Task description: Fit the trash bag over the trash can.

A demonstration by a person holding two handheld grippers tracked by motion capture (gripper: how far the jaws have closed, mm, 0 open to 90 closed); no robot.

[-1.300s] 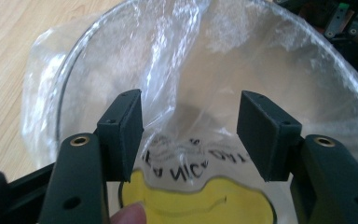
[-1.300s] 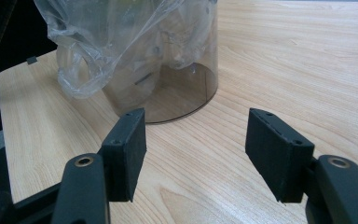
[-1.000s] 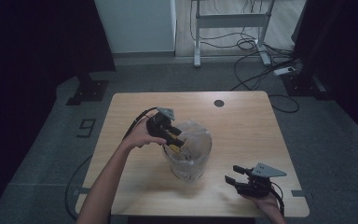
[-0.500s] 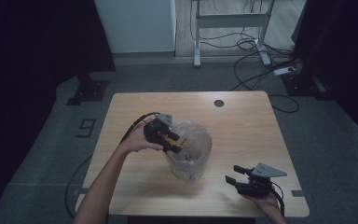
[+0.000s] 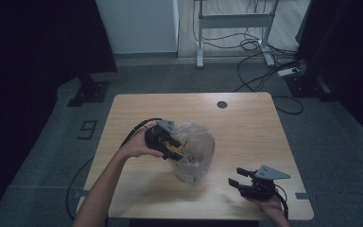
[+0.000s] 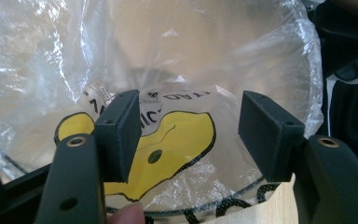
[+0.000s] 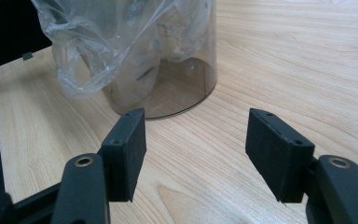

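left hand-held gripper: jaws spread wide, nothing gripped, held at the rim of the plastic bag | bag: draped in a clear tub standing mid-bench | right hand-held gripper: wide open, empty, held low near the front right edge

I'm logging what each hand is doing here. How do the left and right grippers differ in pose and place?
The left gripper is held up at the rim of the bag-lined clear container, jaws reaching into its mouth; the right gripper sits low near the table's front edge, apart from the container. The left looks down into the plastic bag; the right looks across at it. Both are open, holding nothing.
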